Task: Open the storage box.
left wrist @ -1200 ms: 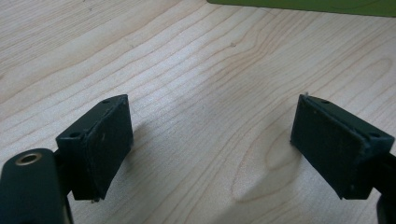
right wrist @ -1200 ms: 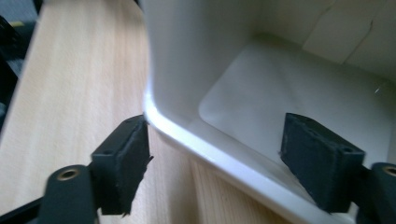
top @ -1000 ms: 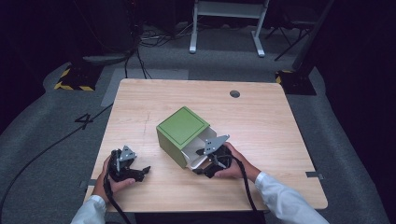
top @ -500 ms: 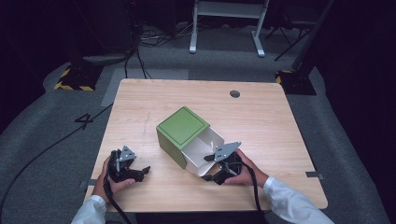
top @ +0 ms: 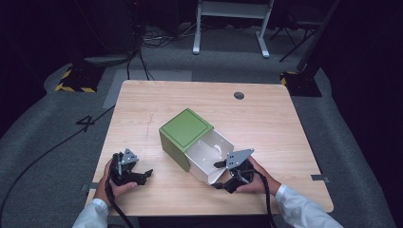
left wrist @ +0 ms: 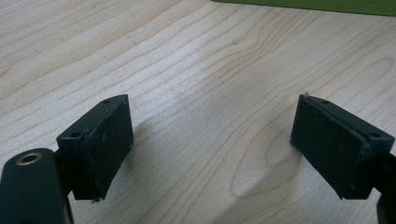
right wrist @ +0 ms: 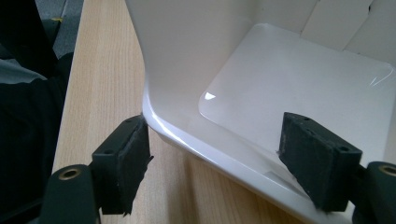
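Note:
A green box sleeve (top: 184, 129) sits mid-table with its white inner drawer (top: 209, 152) slid out toward the front right; the drawer holds nothing. My right gripper (top: 217, 174) is open at the drawer's front corner. In the right gripper view its jaws straddle the drawer's white wall (right wrist: 289, 88), one pad (right wrist: 128, 163) outside against the corner and the other inside. My left gripper (top: 146, 175) lies open low over the bare wood at the front left, apart from the box. The left gripper view shows the sleeve's green edge (left wrist: 327, 4) at the top.
The wooden table (top: 266, 123) has a round cable hole (top: 239, 95) at the back right. The person's hands and white sleeves (top: 304, 211) come in over the front edge. A white desk frame (top: 230, 23) stands on the grey floor beyond the table.
The white drawer has slid farther out of the green sleeve toward the front right, and my right gripper has drawn back with it. The left gripper has stayed put.

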Demonstrator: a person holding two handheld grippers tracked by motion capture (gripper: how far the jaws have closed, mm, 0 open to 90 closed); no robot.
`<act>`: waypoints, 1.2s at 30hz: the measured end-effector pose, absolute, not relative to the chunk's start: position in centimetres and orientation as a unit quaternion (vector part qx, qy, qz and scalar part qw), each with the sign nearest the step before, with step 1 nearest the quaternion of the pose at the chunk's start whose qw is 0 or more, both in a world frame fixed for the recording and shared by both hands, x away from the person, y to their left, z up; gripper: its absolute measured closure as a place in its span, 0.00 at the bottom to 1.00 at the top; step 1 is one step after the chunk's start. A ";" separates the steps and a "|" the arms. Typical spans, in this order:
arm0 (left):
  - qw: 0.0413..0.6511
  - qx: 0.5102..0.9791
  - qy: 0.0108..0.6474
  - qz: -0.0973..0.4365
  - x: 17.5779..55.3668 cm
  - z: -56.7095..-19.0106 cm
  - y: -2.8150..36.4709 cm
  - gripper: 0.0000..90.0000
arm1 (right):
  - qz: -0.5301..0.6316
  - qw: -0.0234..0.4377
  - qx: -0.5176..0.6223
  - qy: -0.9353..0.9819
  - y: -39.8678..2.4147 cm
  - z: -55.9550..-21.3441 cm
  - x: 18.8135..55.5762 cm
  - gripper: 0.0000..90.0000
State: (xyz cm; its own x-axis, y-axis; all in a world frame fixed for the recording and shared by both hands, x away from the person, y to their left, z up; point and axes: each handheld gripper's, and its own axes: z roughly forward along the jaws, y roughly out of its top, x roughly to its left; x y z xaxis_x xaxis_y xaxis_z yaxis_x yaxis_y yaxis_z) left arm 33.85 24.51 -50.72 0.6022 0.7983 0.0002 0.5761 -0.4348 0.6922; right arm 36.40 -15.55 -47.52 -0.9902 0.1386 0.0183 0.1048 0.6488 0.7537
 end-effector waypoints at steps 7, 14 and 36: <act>0.334 0.830 0.414 0.167 33.9 -50.7 24.5 0.15 | 0.415 0.019 0.067 0.907 -15.9 -47.6 36.0 0.28; 0.334 0.830 0.414 0.166 33.8 -50.7 24.5 0.15 | 0.414 0.019 0.067 0.908 -16.1 -47.5 35.9 0.28; 0.333 0.830 0.414 0.167 33.8 -50.7 24.5 0.15 | 0.433 0.042 0.068 0.898 -18.6 -45.7 34.9 0.27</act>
State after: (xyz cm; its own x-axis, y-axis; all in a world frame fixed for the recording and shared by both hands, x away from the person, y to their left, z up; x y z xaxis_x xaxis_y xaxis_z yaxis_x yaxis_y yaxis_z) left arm 33.80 24.55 -50.71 0.6013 0.7990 0.0004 0.5770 -0.4345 0.6916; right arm 34.88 -18.56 -45.72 -0.9871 0.1591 -0.0170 0.0858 0.6159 0.7831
